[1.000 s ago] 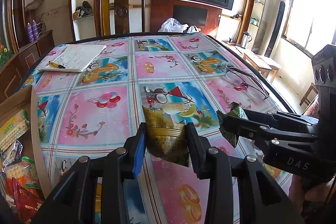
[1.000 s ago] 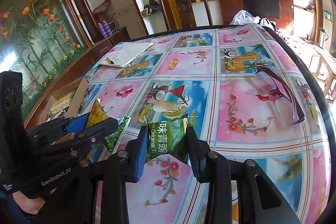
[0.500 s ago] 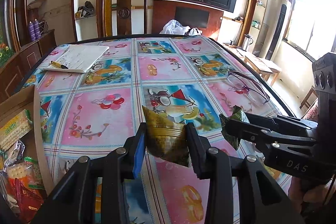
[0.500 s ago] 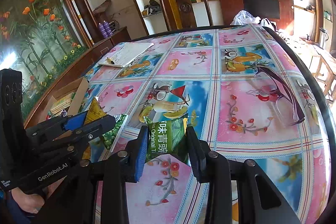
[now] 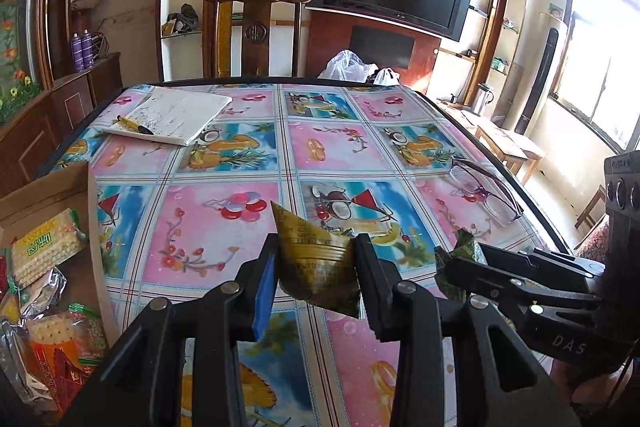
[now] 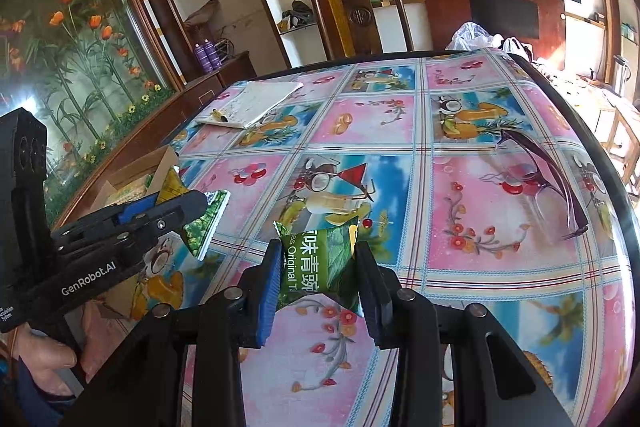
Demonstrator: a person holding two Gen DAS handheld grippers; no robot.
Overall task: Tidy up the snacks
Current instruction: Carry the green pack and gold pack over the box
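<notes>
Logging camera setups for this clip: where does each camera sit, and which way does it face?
Left wrist: on the left hand-held gripper, looking across the table at its olive-gold snack packet; snack box at left, right hand-held gripper at right.
Right wrist: on the right hand-held gripper, facing its green snack packet; person's left hand shows.
Shared: patterned tablecloth, glasses, notebook.
</notes>
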